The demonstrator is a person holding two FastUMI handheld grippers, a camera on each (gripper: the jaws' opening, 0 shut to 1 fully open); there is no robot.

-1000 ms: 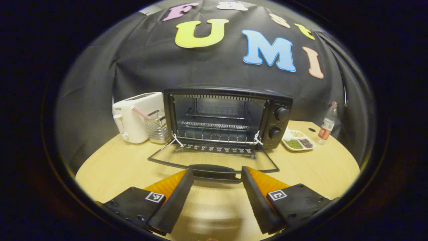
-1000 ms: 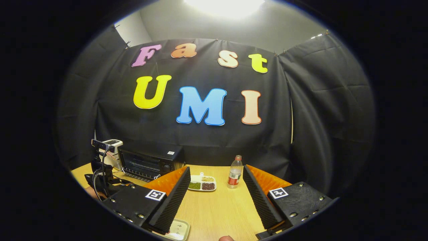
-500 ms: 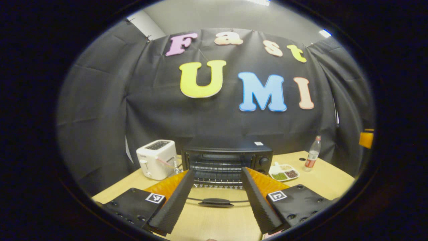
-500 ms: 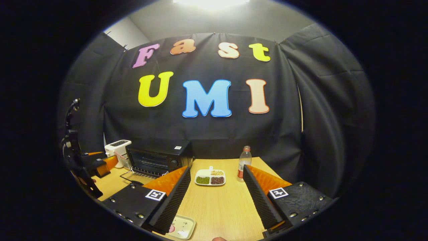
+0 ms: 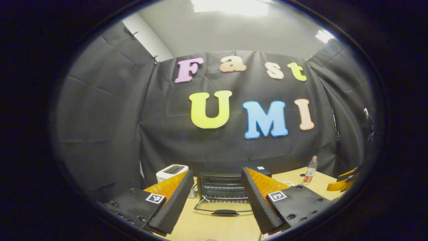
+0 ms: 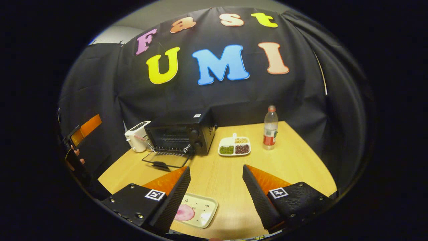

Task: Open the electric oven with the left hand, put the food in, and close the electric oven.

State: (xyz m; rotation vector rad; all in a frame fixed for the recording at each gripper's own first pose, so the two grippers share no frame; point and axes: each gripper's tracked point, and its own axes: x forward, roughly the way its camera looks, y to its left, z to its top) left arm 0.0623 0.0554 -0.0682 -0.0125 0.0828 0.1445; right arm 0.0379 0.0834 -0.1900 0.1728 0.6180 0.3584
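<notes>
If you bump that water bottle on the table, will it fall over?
Probably, yes. The bottle is tall and narrow and stands upright on a small base, so a nudge near its cap could tip it. It looks like thin clear plastic, so likely light, and once down it would probably roll.

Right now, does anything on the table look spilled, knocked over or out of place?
Nothing stands out. The oven door lies open as intended, the bottle stands upright, and the food tray sits flat.
</notes>
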